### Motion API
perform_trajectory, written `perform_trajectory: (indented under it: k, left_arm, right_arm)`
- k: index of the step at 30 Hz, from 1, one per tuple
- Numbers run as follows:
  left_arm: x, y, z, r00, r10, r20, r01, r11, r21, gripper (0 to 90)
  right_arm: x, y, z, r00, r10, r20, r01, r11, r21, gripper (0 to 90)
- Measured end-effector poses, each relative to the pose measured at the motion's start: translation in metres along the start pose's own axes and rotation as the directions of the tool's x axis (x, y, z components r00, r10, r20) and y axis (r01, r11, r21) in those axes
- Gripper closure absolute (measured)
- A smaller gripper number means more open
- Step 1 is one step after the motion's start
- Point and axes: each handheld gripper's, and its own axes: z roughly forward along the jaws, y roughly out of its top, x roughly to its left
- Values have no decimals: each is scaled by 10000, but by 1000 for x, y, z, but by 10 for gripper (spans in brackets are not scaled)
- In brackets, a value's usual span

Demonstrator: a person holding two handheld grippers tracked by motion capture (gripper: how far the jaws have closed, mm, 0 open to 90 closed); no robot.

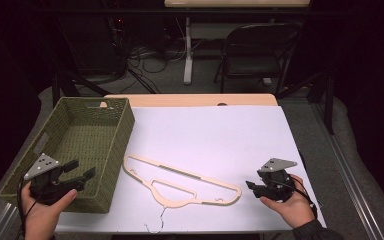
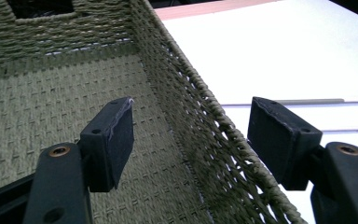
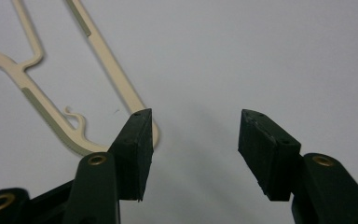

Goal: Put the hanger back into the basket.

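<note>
A cream clothes hanger (image 1: 180, 171) lies flat on the white table top (image 1: 220, 135), its thin wire hook pointing at the near edge. To its left stands an olive woven basket (image 1: 87, 107) with nothing in it. My left gripper (image 1: 85, 168) hovers over the basket's near right corner. In the left gripper view (image 2: 191, 126) the jaws stand open with the basket's right wall (image 2: 200, 107) running between them, untouched. My right gripper (image 1: 252, 189) stands open just right of the hanger's end. Its left jaw overlaps the rounded end of the hanger (image 3: 112, 70) in the right gripper view (image 3: 196, 135).
A wooden strip (image 1: 190, 100) shows at the table's far edge. Beyond it are a dark folding chair (image 1: 257, 50), a white table leg (image 1: 187, 55) and cables on the floor. The basket takes up the table's left side.
</note>
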Motion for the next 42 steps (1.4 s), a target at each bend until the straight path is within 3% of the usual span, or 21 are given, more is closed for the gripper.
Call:
perform_trajectory:
  k: [12,15,19,23,24,25,28,29,30,31,36,38,41,42]
  left_arm:
    - [-1,-1,-4,10000,-26,-57,25,9999,-162,310]
    - [-2,-1,-5,10000,-16,-90,15,9998,-205,310]
    - [-1,-2,-7,9999,-70,-110,67,9997,-237,310]
    - [0,-2,-8,9999,-117,-116,114,9997,-235,310]
    - [0,-2,-8,9999,-117,-116,114,9997,-235,310]
    - [0,-2,-9,9999,-114,-117,112,9997,-224,310]
    - [0,-2,-9,9999,-127,-112,124,9997,-227,310]
    - [0,-2,-10,9998,-136,-113,133,9996,-244,310]
    - [0,-2,-10,9998,-172,-131,169,9995,-261,310]
    - [1,-3,-11,9997,-218,-132,214,9994,-286,310]
    - [1,-3,-12,9997,-207,-157,203,9995,-240,310]
    - [1,-3,-11,9996,-223,-153,219,9995,-233,310]
    - [1,-3,-10,9997,-216,-146,212,9995,-225,310]
    - [0,-3,-10,9997,-205,-159,201,9996,-215,310]
  right_arm:
    - [6,27,2,9974,-439,-567,483,9956,797,457]
    - [11,39,3,9933,-839,-799,939,9868,1318,463]
    - [18,50,5,9889,-1095,-1004,1247,9792,1600,478]
    - [25,62,8,9809,-1577,-1137,1795,9595,2172,495]
    - [25,62,8,9809,-1577,-1137,1795,9595,2172,495]
    - [27,68,9,9760,-1837,-1171,2063,9524,2246,510]
    - [30,73,11,9757,-1930,-1034,2114,9536,2145,520]
    - [30,75,12,9758,-1841,-1176,2047,9585,1982,530]
    - [30,79,11,9739,-1895,-1248,2148,9472,2379,531]
    - [31,84,12,9735,-1840,-1361,2142,9420,2584,541]
    - [37,90,17,9761,-1689,-1370,2022,9369,2853,547]
    - [42,96,21,9726,-1855,-1403,2203,9284,2993,563]
    - [46,99,26,9697,-1924,-1508,2295,9288,2908,589]
    - [48,104,29,9674,-1953,-1609,2381,9180,3171,601]
